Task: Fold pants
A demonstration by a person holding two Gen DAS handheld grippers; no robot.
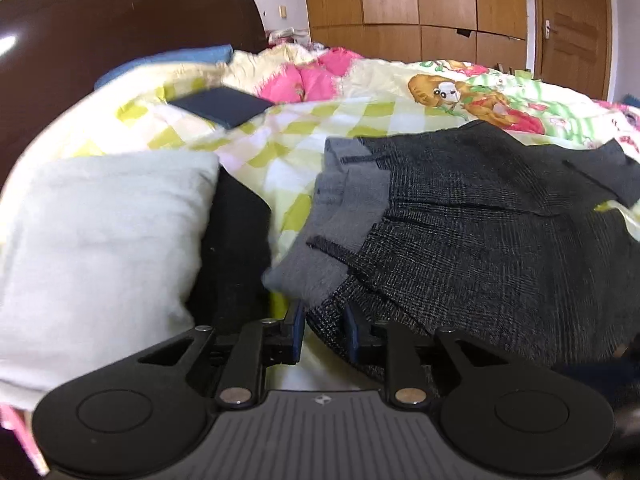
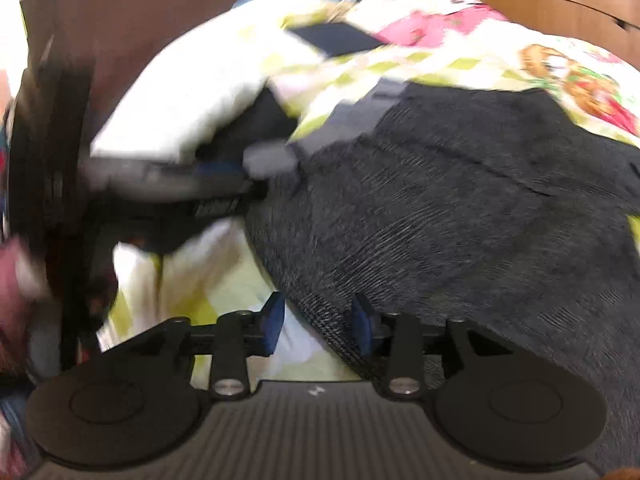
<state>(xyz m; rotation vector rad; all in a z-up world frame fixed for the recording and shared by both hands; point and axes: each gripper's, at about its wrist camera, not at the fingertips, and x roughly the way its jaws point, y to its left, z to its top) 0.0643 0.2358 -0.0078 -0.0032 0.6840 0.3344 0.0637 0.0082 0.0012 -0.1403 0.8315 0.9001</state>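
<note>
Dark grey checked pants (image 1: 472, 240) lie on the bed, with the lighter grey lining (image 1: 340, 216) of the waistband turned out at their left. My left gripper (image 1: 323, 332) is partly open, its blue pads (image 1: 298, 328) on either side of the pants' near edge; I cannot tell if they press the cloth. In the blurred right wrist view the pants (image 2: 460, 208) fill the right half. My right gripper (image 2: 318, 326) is open, its pads either side of the pants' near edge. The left gripper (image 2: 224, 184) shows there at the left, at the waistband.
The bed has a yellow-checked and cartoon-print quilt (image 1: 304, 132). A white folded cloth (image 1: 100, 248) sits on a black one (image 1: 236, 256) at the left. A dark blue flat item (image 1: 224, 108) lies farther back. A brown headboard (image 1: 120, 20) and wooden wardrobe (image 1: 420, 4) stand behind.
</note>
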